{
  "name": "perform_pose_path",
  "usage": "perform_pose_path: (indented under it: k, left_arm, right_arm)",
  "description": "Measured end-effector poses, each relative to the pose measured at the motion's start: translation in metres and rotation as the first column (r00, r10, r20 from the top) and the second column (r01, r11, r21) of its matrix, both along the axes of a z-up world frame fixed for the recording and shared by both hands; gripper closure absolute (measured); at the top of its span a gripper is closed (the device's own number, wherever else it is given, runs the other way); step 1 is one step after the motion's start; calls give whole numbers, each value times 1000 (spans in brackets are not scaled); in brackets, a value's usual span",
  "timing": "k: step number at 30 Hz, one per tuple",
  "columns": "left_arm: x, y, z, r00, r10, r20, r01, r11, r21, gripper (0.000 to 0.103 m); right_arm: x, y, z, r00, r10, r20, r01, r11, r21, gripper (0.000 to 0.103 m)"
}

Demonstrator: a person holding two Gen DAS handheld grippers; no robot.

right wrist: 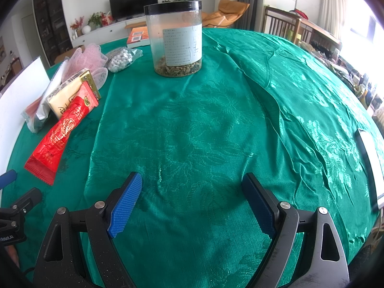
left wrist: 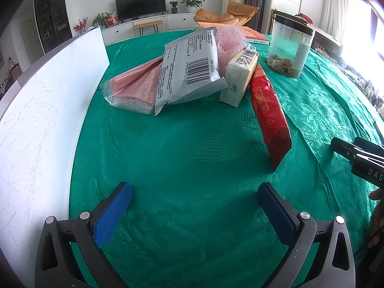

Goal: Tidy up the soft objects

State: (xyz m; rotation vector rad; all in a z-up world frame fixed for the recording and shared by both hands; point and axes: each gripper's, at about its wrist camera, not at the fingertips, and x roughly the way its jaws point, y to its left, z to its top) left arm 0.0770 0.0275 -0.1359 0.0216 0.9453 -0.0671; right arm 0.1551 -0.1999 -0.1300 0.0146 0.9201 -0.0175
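A heap of soft packs lies on the green tablecloth [left wrist: 192, 158]: a silver-white pouch [left wrist: 189, 72] over a clear pack of pink sheets [left wrist: 134, 86], a tissue pack [left wrist: 240, 76], a red packet [left wrist: 268, 112] and a pink mesh puff [left wrist: 230, 38]. My left gripper [left wrist: 194, 206] is open, low over bare cloth in front of the heap. In the right wrist view the same red packet [right wrist: 60, 129], tissue pack [right wrist: 69, 93], puff [right wrist: 84, 60] and a bag of white balls [right wrist: 121, 58] lie at the left. My right gripper [right wrist: 192, 201] is open over bare cloth.
A white board [left wrist: 40, 124] stands along the table's left side. A clear jar with a black lid [right wrist: 176, 40] stands at the back, an orange book [right wrist: 136, 36] behind it. A flat white-edged item [right wrist: 369, 163] lies at the right edge. The right gripper's body [left wrist: 364, 160] shows at right.
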Motion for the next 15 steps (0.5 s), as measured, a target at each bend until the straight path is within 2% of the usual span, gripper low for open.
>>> perform_pose_path:
  k: [7,8,9,12,15]
  left_arm:
    - [0,0,0,1000,0,0,0,1000,-1,0]
    - [0,0,0,1000,0,0,0,1000,-1,0]
    - [0,0,0,1000,0,0,0,1000,-1,0]
    - [0,0,0,1000,0,0,0,1000,-1,0]
    - [0,0,0,1000,0,0,0,1000,-1,0]
  right_arm:
    - [3,-1,2,1000,7,-23,-6,1000,17,16]
    - [5,0,6,999,21,-37,-19,998,57,16]
    - [7,-1,13,999,39,-30,-34,990,140,16]
    - [17,11,33,996,92,-5,-86,940,330,16]
    - [38,55,46,971,239,5,-222,895,387,17]
